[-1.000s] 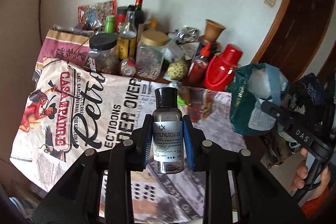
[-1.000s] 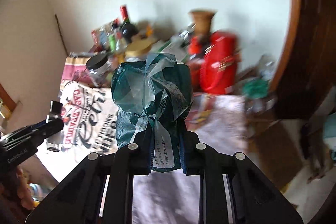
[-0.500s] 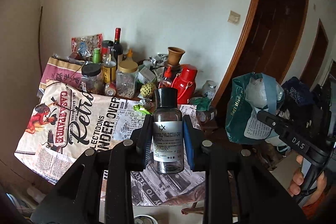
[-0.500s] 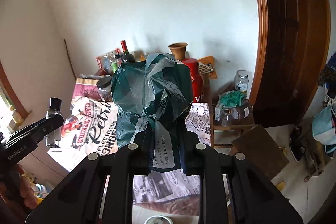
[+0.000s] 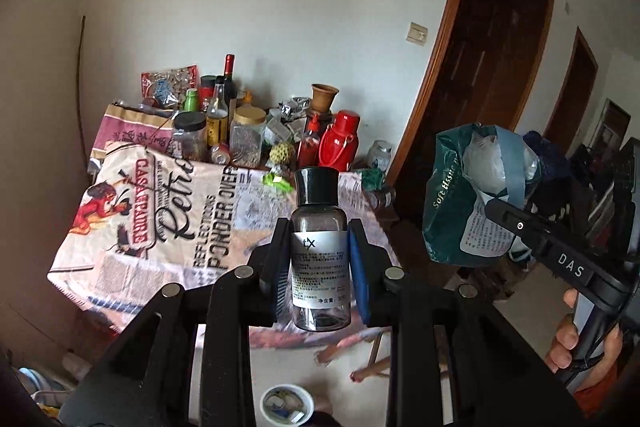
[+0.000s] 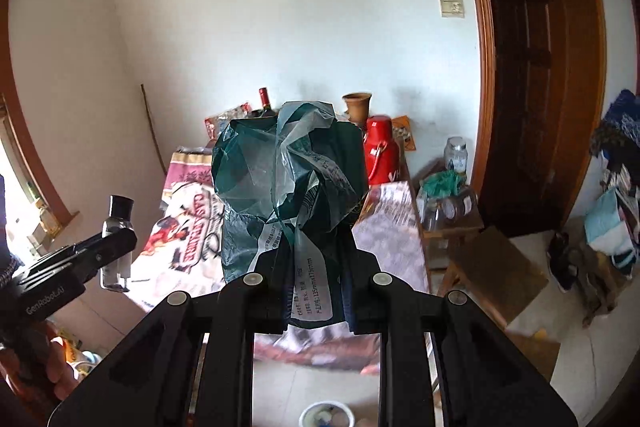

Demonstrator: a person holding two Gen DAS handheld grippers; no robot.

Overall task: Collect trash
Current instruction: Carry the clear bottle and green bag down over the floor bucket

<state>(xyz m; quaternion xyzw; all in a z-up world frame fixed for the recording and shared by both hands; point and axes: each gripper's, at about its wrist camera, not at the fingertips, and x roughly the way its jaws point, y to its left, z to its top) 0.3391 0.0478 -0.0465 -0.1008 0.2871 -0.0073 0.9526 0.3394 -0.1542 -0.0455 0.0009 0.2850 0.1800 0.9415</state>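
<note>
Left gripper with jaws clamped on an upright clear bottle with black cap, cluttered tabletop under newsprint-patterned cloth behind it, right gripper at right pinching a crumpled green plastic bag, small white bin on the floor below

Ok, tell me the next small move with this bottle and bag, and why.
Probably lower both toward the white bin on the floor below. The left hand-held gripper is shut on the small clear bottle and the right hand-held gripper on the crumpled green bag, both held clear of the table.
</note>
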